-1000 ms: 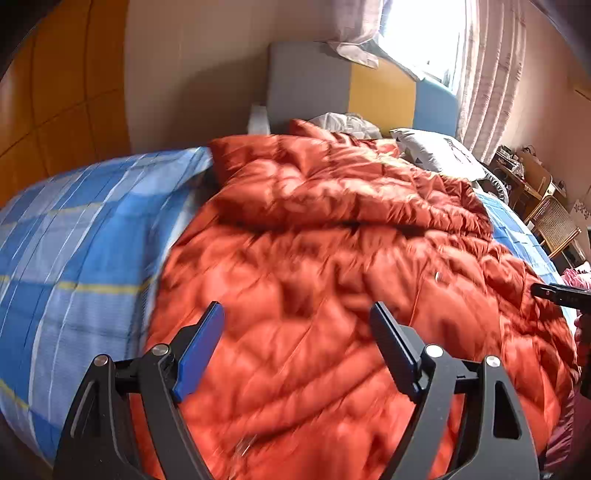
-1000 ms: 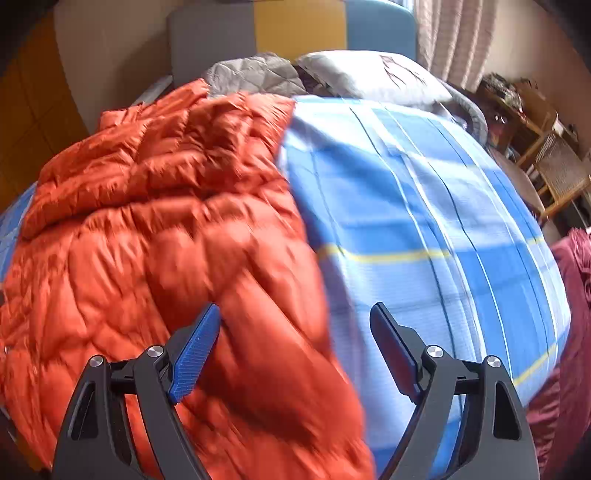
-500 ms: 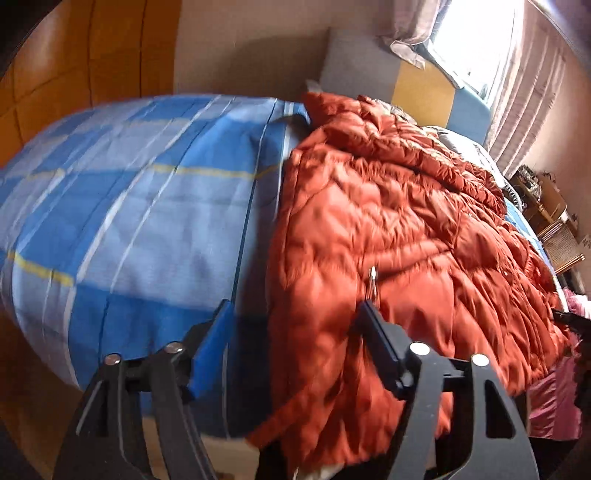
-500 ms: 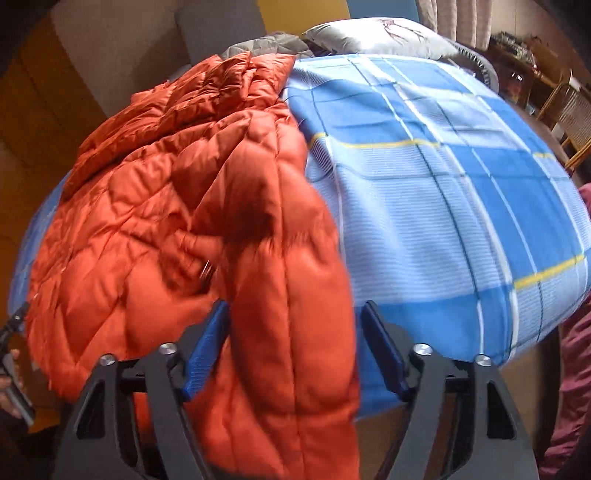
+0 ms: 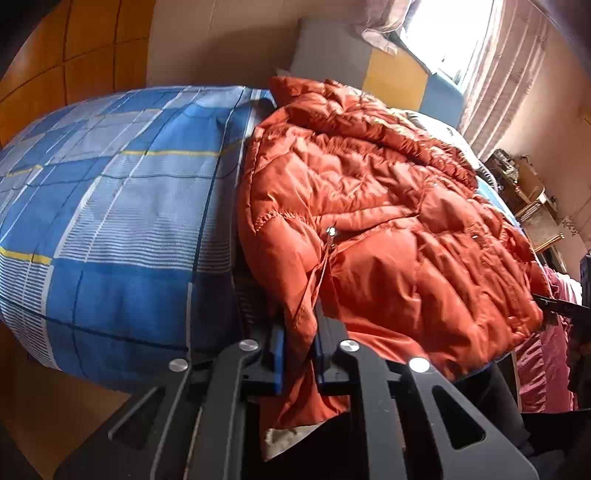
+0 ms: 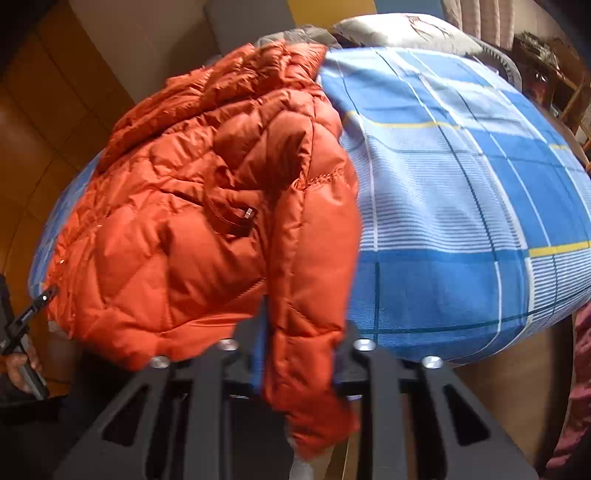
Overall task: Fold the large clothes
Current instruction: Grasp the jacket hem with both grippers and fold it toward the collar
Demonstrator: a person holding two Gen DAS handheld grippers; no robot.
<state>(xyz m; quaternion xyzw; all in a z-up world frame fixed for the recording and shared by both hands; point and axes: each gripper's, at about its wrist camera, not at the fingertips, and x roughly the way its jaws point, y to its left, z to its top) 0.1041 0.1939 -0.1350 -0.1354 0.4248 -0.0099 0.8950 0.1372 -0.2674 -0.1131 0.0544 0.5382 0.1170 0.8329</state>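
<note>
A large orange quilted down jacket (image 5: 388,221) lies spread on a bed with a blue plaid cover (image 5: 118,206). My left gripper (image 5: 298,354) is shut on the jacket's hem at its left corner, at the near bed edge. In the right wrist view the jacket (image 6: 192,221) hangs over the near bed edge. My right gripper (image 6: 301,354) is shut on the hem at the jacket's right corner. The jacket's far end lies bunched toward the headboard.
The plaid cover (image 6: 461,221) fills the bed on both sides of the jacket. A grey, yellow and blue headboard (image 5: 388,74) and pillows (image 6: 399,31) lie at the far end. Curtains (image 5: 506,74), cluttered furniture (image 5: 528,192) and pink cloth (image 5: 546,350) stand to the right.
Both grippers moved down to the near bed edge and closed on the jacket's hem, one at each corner. They were open a second ago.
</note>
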